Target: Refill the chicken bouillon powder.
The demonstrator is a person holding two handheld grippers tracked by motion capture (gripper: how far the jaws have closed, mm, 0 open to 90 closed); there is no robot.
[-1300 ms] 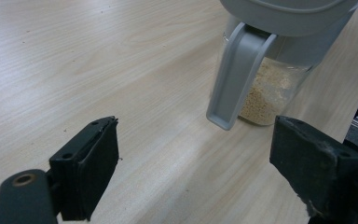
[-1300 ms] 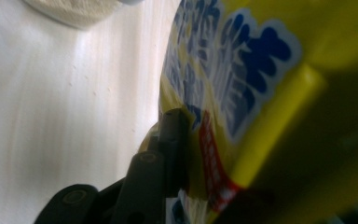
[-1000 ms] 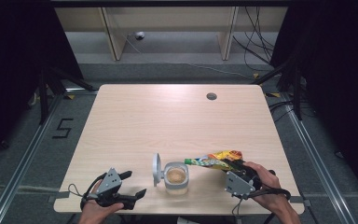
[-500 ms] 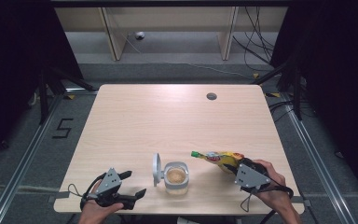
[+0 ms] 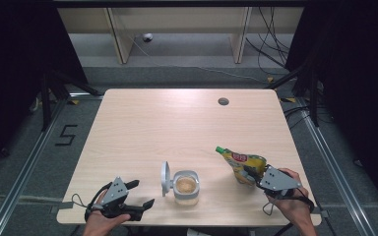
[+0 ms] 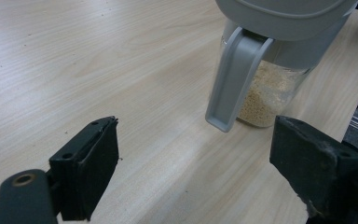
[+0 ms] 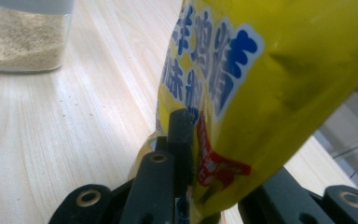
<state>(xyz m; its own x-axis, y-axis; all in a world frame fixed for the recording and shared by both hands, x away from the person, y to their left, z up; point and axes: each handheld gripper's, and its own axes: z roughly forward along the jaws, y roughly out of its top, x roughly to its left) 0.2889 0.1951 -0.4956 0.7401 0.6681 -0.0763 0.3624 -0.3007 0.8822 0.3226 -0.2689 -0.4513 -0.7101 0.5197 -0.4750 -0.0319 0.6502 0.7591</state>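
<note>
Yellow pouch (image 7: 270,70), base hidden between jaws

Yellow pouch (image 5: 244,165) tilted, green cap up-left; apparently off the table

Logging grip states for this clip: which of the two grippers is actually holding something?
The right gripper: its jaws clamp the yellow pouch. The left gripper is open and holds nothing, beside the open jar.

Ahead of the left gripper's (image 5: 140,194) parted jaws stands the open jar (image 6: 265,84), its hinged lid (image 6: 235,77) nearest; bare surface (image 5: 177,128) lies beyond. The yellow pouch (image 7: 261,84) fills the right gripper's (image 5: 250,174) jaws.
</note>
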